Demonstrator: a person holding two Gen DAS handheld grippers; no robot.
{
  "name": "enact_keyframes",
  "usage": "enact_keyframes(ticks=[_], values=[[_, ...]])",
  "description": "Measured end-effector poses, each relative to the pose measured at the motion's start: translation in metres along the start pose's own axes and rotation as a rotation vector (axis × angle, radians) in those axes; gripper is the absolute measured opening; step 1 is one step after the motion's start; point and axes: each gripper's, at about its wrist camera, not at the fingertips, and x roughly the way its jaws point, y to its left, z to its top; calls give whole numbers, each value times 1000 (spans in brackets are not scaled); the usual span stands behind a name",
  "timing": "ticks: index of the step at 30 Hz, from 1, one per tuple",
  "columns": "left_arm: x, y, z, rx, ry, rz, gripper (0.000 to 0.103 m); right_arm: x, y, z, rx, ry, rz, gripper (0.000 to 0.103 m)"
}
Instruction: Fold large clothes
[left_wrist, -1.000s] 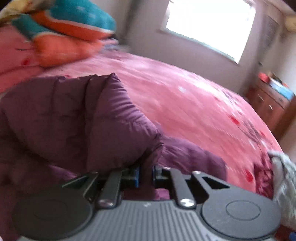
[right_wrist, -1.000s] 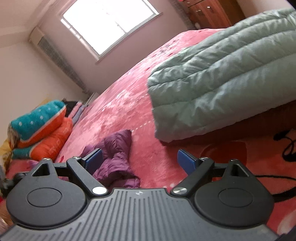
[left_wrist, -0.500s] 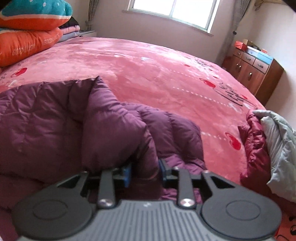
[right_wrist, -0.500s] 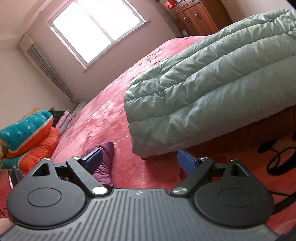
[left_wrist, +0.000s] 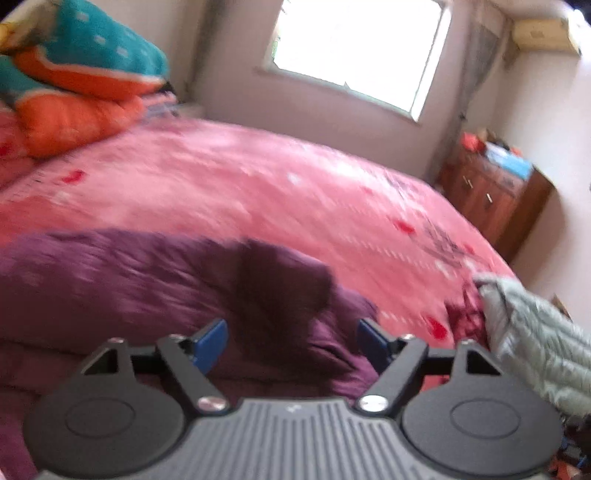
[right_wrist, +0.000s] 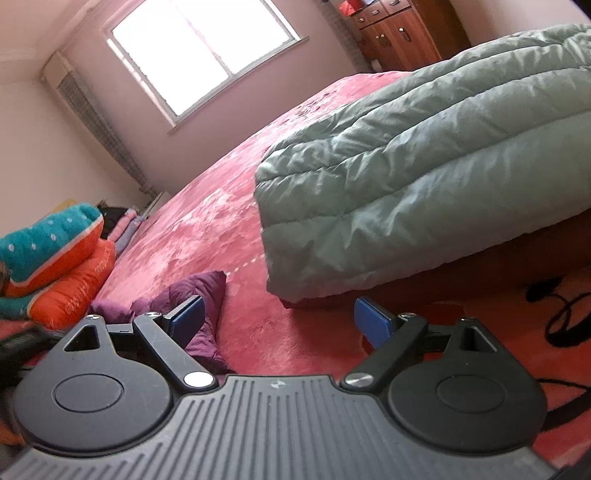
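Note:
A purple padded jacket (left_wrist: 155, 288) lies folded on the pink bed (left_wrist: 295, 192), filling the lower left of the left wrist view. My left gripper (left_wrist: 293, 341) is open just above its near edge, with nothing between the blue pads. In the right wrist view a corner of the purple jacket (right_wrist: 207, 295) shows beyond my right gripper (right_wrist: 280, 321), which is open and empty over the pink cover. A grey-green padded coat (right_wrist: 424, 166) lies folded on the bed to the right; its edge also shows in the left wrist view (left_wrist: 535, 343).
Teal and orange pillows (left_wrist: 74, 81) are stacked at the head of the bed on the left. A wooden dresser (left_wrist: 495, 199) stands by the wall at the right. A window (left_wrist: 354, 48) is in the far wall.
My left gripper has opened and let go of the purple jacket fold, which now lies flat. The right gripper stayed open and shifted slightly.

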Motion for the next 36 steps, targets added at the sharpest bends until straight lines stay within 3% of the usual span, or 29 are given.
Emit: enact_keyframes(ticks=[6,11,14,17,23,30,36], values=[[-42,90,-6,-159,-115,168,82,12,14,-5,-73,31,27,103],[-51,159,-17,-277,-166,234,82,22,27,-11,-110,75,107,103],[-43,184,-21,-310,-187,233,82,31,43,-14,-179,91,179,103],[-31,198,-17,-321,-211,218,82,46,66,-18,-258,98,226,103],[-6,222,-5,-341,-277,168,82,91,108,-26,-263,153,303,103],[17,229,-2,-291,-292,162,83,161,138,-22,-290,231,261,103],[27,246,-5,-309,-256,204,83,190,148,-14,-253,234,265,103]])
